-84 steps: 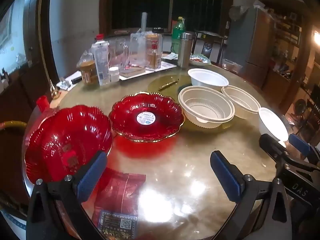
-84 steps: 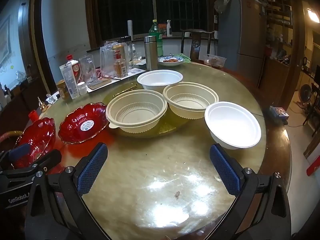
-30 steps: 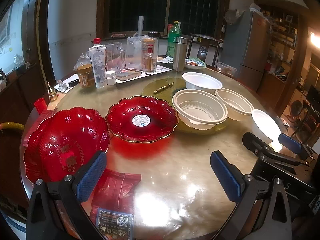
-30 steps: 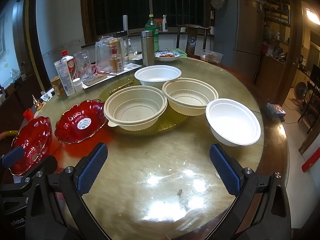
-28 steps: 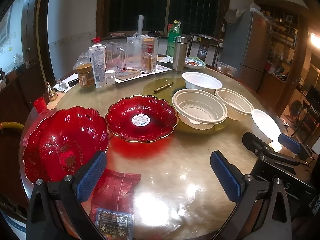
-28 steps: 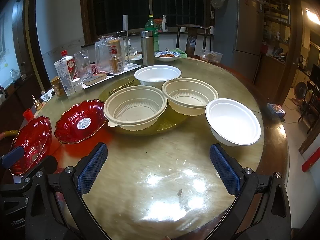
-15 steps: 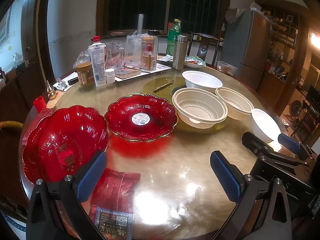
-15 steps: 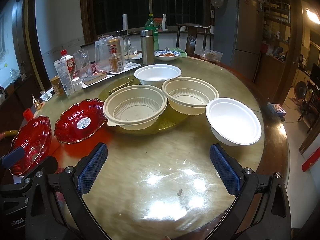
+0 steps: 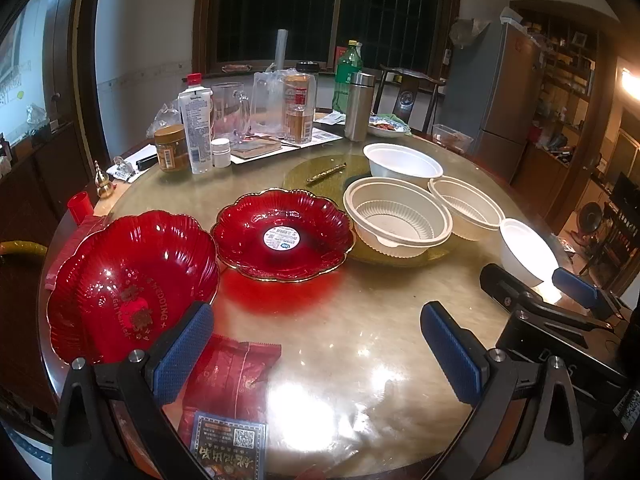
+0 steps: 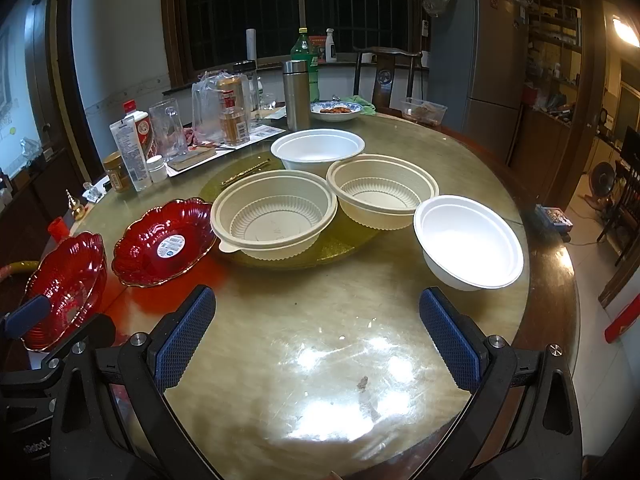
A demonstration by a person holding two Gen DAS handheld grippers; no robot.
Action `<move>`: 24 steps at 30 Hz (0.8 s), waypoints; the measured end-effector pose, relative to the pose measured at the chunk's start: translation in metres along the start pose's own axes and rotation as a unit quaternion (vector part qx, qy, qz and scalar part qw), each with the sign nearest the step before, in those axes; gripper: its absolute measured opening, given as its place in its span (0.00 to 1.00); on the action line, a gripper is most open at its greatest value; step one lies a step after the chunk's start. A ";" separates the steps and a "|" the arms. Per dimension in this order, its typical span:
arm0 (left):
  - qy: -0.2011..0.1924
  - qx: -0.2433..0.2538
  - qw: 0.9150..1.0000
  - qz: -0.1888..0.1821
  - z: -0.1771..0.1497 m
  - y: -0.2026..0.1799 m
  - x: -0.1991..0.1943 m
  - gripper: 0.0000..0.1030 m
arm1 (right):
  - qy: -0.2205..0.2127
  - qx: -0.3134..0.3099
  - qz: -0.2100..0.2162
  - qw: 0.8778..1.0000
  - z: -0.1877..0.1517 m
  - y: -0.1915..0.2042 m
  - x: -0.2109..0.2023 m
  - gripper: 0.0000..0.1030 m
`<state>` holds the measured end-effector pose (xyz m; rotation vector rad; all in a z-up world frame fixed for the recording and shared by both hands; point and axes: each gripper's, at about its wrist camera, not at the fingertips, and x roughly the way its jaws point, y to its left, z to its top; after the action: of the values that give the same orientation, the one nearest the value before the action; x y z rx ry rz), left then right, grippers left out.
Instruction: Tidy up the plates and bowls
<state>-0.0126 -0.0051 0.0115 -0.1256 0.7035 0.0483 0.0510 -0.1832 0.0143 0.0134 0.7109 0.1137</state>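
Note:
Two red scalloped plates lie on the round table: a near one (image 9: 132,284) (image 10: 64,280) and a far one with a white sticker (image 9: 282,234) (image 10: 164,236). Two cream ribbed bowls (image 10: 274,212) (image 10: 382,192) (image 9: 396,216) and a white bowl (image 10: 318,150) stand on a green glass turntable (image 10: 340,246). Another white bowl (image 10: 468,240) (image 9: 524,250) sits at the right. My left gripper (image 9: 316,344) is open and empty above a red packet, near the near plate. My right gripper (image 10: 316,336) is open and empty above the table's front.
A red snack packet (image 9: 228,384) lies at the front edge. Bottles, jars, a steel flask (image 10: 296,94) and a blue dish of food (image 10: 336,111) crowd the far side. A chair and fridge (image 10: 484,56) stand behind. The table rim (image 10: 556,280) curves at right.
Both grippers stay open and nearly still. The views shift only slightly since 2.8 s ago, drawn back a little. No dish has moved.

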 end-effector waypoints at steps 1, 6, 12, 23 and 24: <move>0.000 0.000 1.000 0.000 0.000 0.000 -0.001 1.00 | 0.000 0.000 0.000 1.000 0.000 0.000 0.000 1.00; -0.003 -0.001 1.000 -0.002 -0.001 -0.001 -0.004 1.00 | -0.001 0.001 0.001 1.000 0.000 0.002 0.001 1.00; -0.003 0.000 1.000 -0.020 -0.002 0.002 -0.009 1.00 | -0.003 -0.001 0.008 1.000 -0.001 0.006 -0.003 1.00; -0.053 -0.083 0.995 -0.021 -0.005 0.088 -0.056 1.00 | 0.023 0.041 0.168 0.985 0.006 0.022 -0.002 1.00; -0.063 -0.102 0.993 -0.008 -0.006 0.108 -0.060 1.00 | 0.042 0.059 0.207 0.976 0.008 0.026 0.003 1.00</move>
<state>-0.0710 0.1009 0.0352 -0.3221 0.5698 0.1131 0.0563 -0.1565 0.0200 0.2735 0.7906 0.4737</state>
